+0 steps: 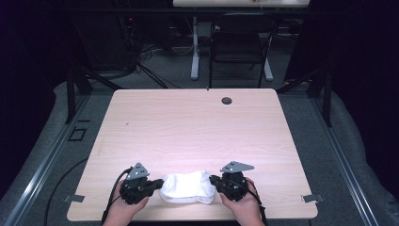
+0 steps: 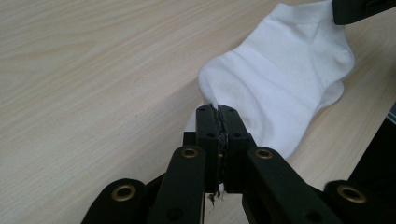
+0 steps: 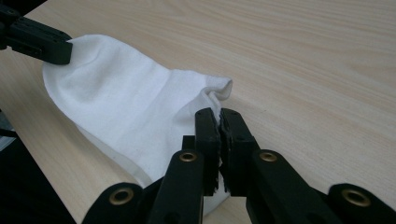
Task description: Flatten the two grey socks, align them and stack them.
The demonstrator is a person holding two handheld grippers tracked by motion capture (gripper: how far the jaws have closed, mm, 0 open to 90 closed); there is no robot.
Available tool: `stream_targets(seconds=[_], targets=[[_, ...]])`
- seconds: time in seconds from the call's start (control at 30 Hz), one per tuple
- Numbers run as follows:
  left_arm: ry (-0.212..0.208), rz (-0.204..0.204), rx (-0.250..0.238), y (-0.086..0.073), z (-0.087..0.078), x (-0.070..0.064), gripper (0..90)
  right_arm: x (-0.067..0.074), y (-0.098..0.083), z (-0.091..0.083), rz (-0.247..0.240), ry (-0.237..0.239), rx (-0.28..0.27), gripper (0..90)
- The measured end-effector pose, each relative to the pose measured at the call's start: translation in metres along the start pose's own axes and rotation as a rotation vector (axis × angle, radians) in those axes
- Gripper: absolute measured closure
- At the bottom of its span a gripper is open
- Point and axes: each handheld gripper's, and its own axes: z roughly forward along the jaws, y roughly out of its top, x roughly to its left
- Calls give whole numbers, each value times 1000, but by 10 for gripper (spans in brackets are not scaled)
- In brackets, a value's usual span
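A white sock (image 1: 187,187) lies stretched between both grippers near the table's front edge. My left gripper (image 1: 156,184) is shut on the sock's left end; in the left gripper view its jaws (image 2: 218,109) pinch the white fabric (image 2: 280,79). My right gripper (image 1: 214,181) is shut on the sock's right end; in the right gripper view the jaws (image 3: 219,114) clamp a fold of the sock (image 3: 121,102). The other gripper's jaw tip (image 3: 42,39) grips the far corner there.
The light wooden table (image 1: 193,127) has a round dark cable hole (image 1: 227,100) near its far edge. A black chair (image 1: 240,42) and a desk leg stand beyond the table. Metal rails run along the floor on both sides.
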Motion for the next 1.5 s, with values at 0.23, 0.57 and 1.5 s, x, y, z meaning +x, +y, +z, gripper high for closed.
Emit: stream_targets(seconds=[0.23,0.57,1.5], targets=[[-5,6,18,-6,3,-3,884,2,-6,1,-1,2,14,867],[1,4,40,-10,9,-2,883,-1,-11,1,6,-3,20,866],[24,12,68,-15,21,4,827,-3,-18,14,8,1,68,845]])
